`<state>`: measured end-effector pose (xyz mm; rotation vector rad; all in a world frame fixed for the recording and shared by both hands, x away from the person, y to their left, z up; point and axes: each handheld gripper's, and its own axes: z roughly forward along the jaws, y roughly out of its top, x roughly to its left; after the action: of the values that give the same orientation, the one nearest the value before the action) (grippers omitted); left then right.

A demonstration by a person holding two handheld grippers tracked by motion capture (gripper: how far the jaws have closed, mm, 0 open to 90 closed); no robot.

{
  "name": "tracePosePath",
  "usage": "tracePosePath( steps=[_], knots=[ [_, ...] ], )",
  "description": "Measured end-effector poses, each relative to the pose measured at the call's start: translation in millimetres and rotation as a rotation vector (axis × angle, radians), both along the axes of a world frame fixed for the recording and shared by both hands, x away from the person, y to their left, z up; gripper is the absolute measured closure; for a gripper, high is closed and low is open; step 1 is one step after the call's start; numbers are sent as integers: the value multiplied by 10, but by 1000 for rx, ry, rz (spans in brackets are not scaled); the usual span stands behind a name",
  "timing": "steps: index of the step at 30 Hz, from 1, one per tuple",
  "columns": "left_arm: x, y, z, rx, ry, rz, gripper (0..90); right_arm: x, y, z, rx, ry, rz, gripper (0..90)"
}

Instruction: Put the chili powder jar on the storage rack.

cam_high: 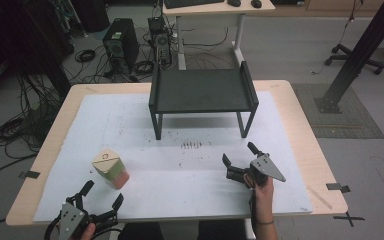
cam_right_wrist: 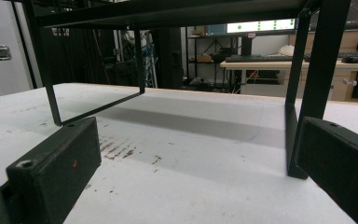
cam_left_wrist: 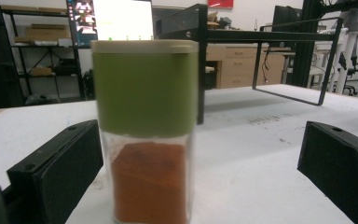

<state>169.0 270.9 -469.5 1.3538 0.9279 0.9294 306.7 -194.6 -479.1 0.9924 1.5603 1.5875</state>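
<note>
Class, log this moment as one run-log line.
left gripper: open, container between jaws, untouched | right gripper: open, facing shelf

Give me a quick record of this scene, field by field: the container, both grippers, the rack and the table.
container: upright jar on the mat, green upper part, orange contents below
left gripper: open, just short of the jar, jaws either side of it, not gripping
right gripper: open, holding nothing, facing the rack
rack: black metal shelf standing at the far side
table: wooden top under a white mat
</note>
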Motion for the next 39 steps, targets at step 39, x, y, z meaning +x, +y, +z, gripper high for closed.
tracePosePath(
  steps=[39],
  knots=[
    [370,300,-107,-6,-25,-108,5,2,7,1,-7,3,-13,0]
  ],
)
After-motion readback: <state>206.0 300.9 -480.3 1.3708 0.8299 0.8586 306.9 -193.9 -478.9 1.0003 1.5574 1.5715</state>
